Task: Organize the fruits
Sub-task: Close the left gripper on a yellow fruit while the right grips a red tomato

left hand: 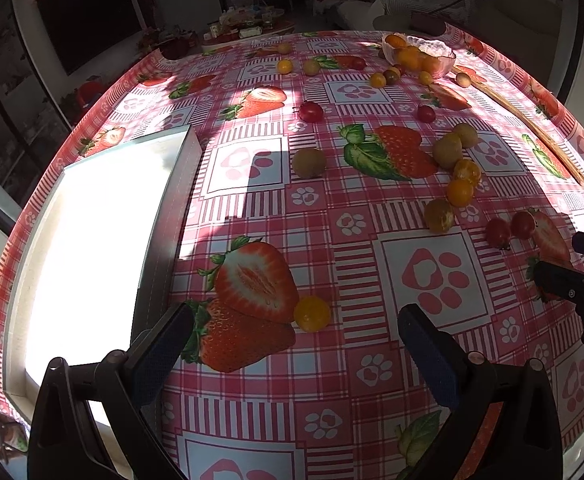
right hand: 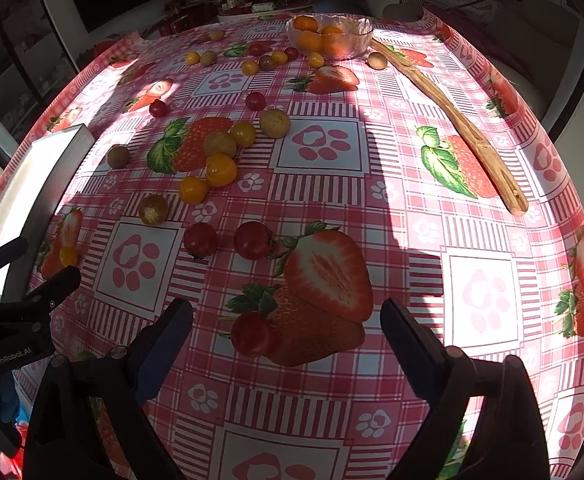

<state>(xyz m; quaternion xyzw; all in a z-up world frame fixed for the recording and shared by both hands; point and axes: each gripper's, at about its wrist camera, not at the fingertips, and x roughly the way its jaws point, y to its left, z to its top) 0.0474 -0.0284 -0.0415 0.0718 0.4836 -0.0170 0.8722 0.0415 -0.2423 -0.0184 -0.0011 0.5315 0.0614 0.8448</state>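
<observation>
Small fruits lie scattered on a strawberry-print tablecloth. My left gripper (left hand: 294,322) is open and empty, with a yellow tomato (left hand: 312,313) just beyond its fingertips. My right gripper (right hand: 285,316) is open and empty, with a red tomato (right hand: 253,333) between its fingers near the left one. Two more red tomatoes (right hand: 227,240) lie further out. A cluster of yellow and green fruits (right hand: 221,152) sits mid-table. A glass bowl (right hand: 352,46) holding orange fruits stands at the far side; it also shows in the left wrist view (left hand: 444,58).
A white rectangular tray (left hand: 91,240) lies at the left of the table, brightly sunlit. A long wooden stick (right hand: 452,120) lies along the right side. The right gripper shows at the right edge of the left wrist view (left hand: 572,284).
</observation>
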